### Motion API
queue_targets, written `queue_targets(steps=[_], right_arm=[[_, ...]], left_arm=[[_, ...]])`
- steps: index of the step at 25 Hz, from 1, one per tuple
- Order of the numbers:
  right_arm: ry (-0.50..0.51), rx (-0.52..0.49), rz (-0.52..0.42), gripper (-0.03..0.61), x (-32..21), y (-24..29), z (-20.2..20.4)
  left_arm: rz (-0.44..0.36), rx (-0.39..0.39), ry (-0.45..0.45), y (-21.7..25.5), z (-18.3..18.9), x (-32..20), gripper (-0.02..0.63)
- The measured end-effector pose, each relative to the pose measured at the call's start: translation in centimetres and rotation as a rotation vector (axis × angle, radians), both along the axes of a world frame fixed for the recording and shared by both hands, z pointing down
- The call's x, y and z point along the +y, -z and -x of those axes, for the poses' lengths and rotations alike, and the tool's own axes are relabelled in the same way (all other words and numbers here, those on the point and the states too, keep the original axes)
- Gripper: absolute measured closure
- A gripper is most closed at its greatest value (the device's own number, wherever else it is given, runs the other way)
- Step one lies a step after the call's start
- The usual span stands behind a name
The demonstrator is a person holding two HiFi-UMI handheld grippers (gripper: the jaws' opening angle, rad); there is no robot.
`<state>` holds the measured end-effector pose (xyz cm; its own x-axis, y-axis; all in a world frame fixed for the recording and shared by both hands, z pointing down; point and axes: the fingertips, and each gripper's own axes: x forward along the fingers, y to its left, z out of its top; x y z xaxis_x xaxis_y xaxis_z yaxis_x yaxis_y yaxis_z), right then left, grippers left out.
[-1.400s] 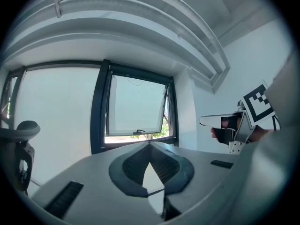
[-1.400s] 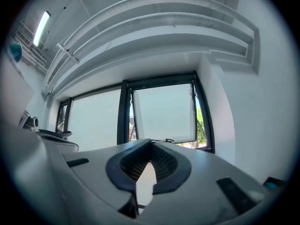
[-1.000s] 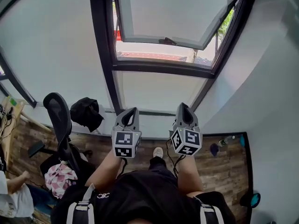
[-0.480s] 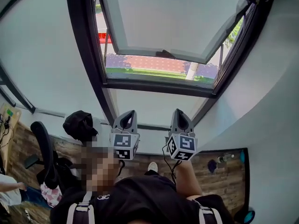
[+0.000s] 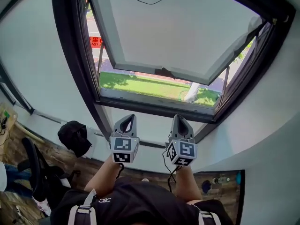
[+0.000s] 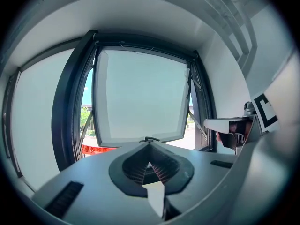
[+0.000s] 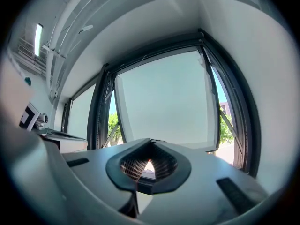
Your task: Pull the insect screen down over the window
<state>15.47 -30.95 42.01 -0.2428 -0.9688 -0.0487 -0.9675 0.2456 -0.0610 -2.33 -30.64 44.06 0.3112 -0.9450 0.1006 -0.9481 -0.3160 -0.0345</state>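
Observation:
A dark-framed window [image 5: 75, 74] fills the head view, and its sash [image 5: 187, 32] is swung open outward with a small handle [image 5: 165, 72] on its lower edge. A thin dark cord [image 5: 146, 2] hangs in a loop at the top of the opening; I see no screen drawn across it. My left gripper [image 5: 127, 118] and right gripper [image 5: 180, 118] are side by side below the sill, both shut and empty, pointing up at the window. The left gripper view shows shut jaws [image 6: 150, 147] before the sash [image 6: 140, 93]; the right gripper view shows the same [image 7: 150, 144].
A black office chair [image 5: 35, 172] stands at the lower left on the wooden floor [image 5: 220, 191]. A black bundle [image 5: 72, 137] lies by the wall under the left pane. A bottle [image 5: 219, 180] and small items sit at the lower right. White wall [image 5: 262, 139] closes the right side.
The view has tilted upward, so the window now fills more of the frame and the lawn outside shows. Both grippers stayed shut and side by side, a little nearer the sill.

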Motion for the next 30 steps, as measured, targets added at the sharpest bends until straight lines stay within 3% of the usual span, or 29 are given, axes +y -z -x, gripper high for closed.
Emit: queue_targets(steps=[9,15,18,20,21,24,25,28,30], right_arm=[[-0.032,0.034,0.035,0.574,-4.4,-0.4,-2.0],[-0.063,0.038,0.009,0.574,-6.8,0.9,-1.7],[-0.106,0.118,-0.024,0.574,-7.4,1.1,-1.3],[-0.159,0.275,-0.037,0.574,-7.9,1.0,-1.2],[-0.183,0.388,-0.042,0.574,-8.2,1.0,-1.1],[-0.251,0.777,-0.078,0.574,-9.1,1.2,-1.4],[-0.273,0.897,-0.096,0.574,-9.5,1.2,-1.5],[-0.3,1.199,-0.128,0.574,-10.5,0.7,-2.1],[-0.285,1.317,-0.124,0.574,-10.7,0.0,-2.5]], left_arm=[[0.021,-0.016,-0.035,-1.1,-1.6,-5.9,0.606],[0.001,-0.031,-0.06,0.3,-1.1,-8.6,0.606],[-0.022,-0.064,-0.083,0.5,-0.8,-9.7,0.604],[-0.075,-0.174,-0.073,0.6,-0.5,-10.3,0.604],[-0.121,-0.28,-0.045,0.8,-0.3,-10.6,0.604],[-0.322,-0.702,0.066,2.4,0.4,-11.4,0.604],[-0.365,-0.807,0.077,2.7,0.5,-11.8,0.604],[-0.387,-0.989,0.052,2.1,0.8,-13.0,0.604],[-0.396,-1.051,0.05,1.7,1.1,-13.5,0.603]])
